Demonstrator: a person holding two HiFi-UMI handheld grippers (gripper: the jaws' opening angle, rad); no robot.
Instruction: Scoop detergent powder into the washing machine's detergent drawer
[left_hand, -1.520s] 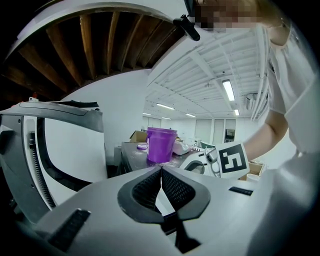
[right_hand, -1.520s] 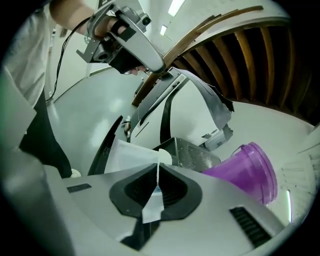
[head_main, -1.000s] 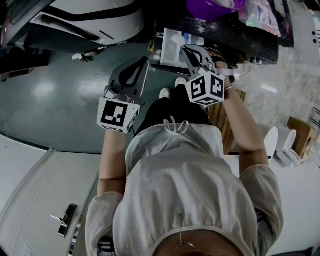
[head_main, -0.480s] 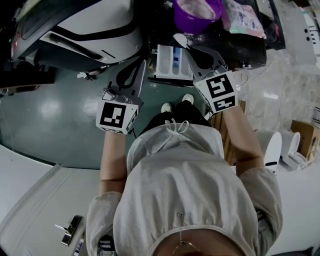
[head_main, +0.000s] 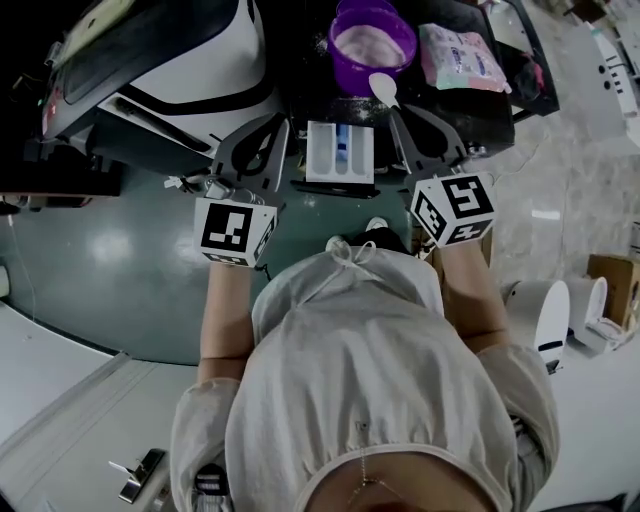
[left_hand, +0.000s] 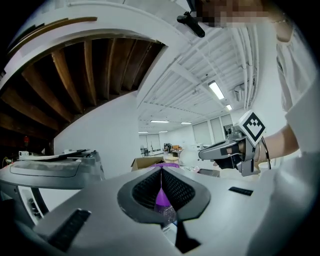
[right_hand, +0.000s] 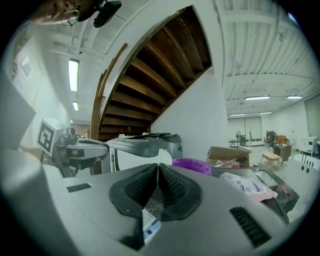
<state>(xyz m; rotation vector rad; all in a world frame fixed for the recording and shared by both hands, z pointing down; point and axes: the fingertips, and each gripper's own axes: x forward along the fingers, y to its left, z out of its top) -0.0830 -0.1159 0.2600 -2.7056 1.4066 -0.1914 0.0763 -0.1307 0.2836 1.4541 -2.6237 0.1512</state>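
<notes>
A purple bowl (head_main: 372, 40) of pale powder stands on a dark top behind the open white detergent drawer (head_main: 340, 152), which has a blue insert. My right gripper (head_main: 395, 108) is to the right of the drawer. It is shut on the handle of a white spoon (head_main: 384, 88), whose head lies by the bowl's near rim. In the right gripper view the jaws (right_hand: 159, 167) meet and the spoon does not show. My left gripper (head_main: 281, 122) is left of the drawer, shut and empty; its own view (left_hand: 161, 170) shows the purple bowl (left_hand: 161, 197) through the gap.
A white and black washing machine (head_main: 170, 70) fills the upper left. A pink packet (head_main: 460, 55) lies right of the bowl on the dark top (head_main: 490, 105). White bins (head_main: 560, 300) stand on the floor at the right. The person's body fills the lower middle.
The right gripper has carried the spoon from over the drawer to the right, up beside the bowl. The left gripper has kept its place beside the drawer. The head view has shifted.
</notes>
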